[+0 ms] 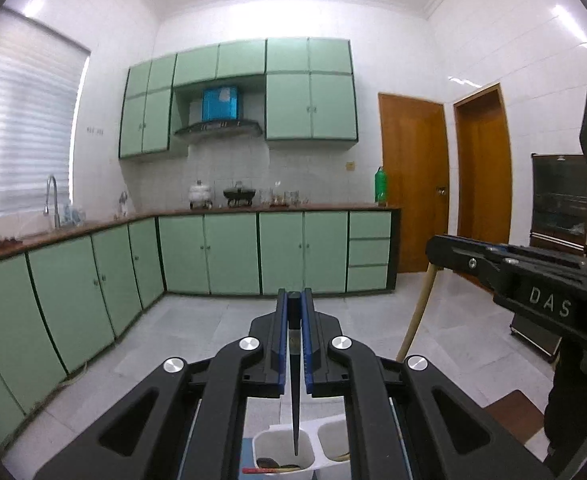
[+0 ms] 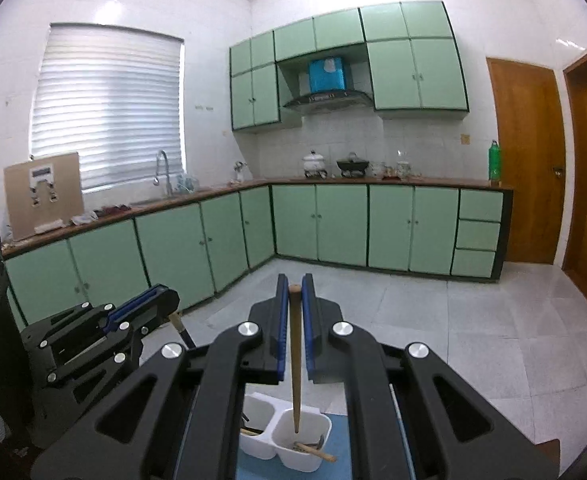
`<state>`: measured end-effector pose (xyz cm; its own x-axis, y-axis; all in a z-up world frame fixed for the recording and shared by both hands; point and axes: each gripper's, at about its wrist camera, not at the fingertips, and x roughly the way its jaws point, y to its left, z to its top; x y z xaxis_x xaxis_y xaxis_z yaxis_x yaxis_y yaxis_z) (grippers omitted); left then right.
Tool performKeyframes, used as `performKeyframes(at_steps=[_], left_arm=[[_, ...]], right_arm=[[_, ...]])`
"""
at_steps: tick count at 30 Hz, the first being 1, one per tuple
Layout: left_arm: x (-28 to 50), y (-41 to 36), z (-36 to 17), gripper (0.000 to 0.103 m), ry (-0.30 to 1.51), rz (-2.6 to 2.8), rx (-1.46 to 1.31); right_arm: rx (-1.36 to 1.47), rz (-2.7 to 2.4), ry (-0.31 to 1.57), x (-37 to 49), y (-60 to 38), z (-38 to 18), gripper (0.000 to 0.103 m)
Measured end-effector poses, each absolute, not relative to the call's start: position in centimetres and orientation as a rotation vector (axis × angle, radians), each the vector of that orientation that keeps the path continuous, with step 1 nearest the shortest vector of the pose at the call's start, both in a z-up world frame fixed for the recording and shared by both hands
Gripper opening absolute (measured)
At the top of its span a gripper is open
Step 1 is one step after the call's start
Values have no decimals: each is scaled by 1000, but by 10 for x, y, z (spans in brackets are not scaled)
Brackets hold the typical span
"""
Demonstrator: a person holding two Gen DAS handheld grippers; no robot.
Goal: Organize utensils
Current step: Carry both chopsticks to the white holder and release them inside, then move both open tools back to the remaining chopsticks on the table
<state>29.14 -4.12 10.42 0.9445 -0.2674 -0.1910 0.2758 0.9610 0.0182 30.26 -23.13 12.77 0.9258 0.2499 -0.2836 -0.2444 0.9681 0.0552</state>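
My left gripper is shut on a black chopstick that hangs point down over the left compartment of a white utensil holder. My right gripper is shut on a wooden chopstick that hangs point down over the right compartment of the same white holder. Both compartments hold a few utensils at the bottom. Each gripper also shows in the other's view: the right one with its wooden stick, the left one.
The holder stands on a blue mat. Green kitchen cabinets with a brown counter run along the far and left walls. Wooden doors are at the right. A dark cabinet stands by the right wall.
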Motion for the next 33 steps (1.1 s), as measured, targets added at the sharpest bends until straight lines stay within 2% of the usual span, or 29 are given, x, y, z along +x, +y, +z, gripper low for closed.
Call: performKeyframes(at_steps=[5,6,7,8,9,11,13,17,20,28,33], left_arm=[[315,-38,71,6,300,-287,14],[315,-37,67,7,309,-289,10],[314,-36,64,13,312,-284,13],[312,-36,63,19,310,-282,16],[308,-34,62,21,303,-284,15],[296,-29,64,23,287,-282,12],[289,-24,67,26,277,-282,3],[258,-15,71,40,249,-269,7],[227,-8,64,45,251,-261,24],[160,13,-5,52,407,-244,13],[136,16,-65,54,572,-247,20]], right_arm=[[25,251,403,325,-225,87,8],[40,254,419,326,-225,81,11],[49,259,428,326,-227,79,15],[52,259,428,323,-226,77,22],[48,247,416,318,-228,78,30],[35,233,396,307,-225,82,37],[27,223,380,294,-226,85,38],[14,199,347,258,-233,86,53],[-4,188,337,227,-238,75,61],[-8,192,452,144,-239,-4,81],[18,188,571,110,-227,-57,83]])
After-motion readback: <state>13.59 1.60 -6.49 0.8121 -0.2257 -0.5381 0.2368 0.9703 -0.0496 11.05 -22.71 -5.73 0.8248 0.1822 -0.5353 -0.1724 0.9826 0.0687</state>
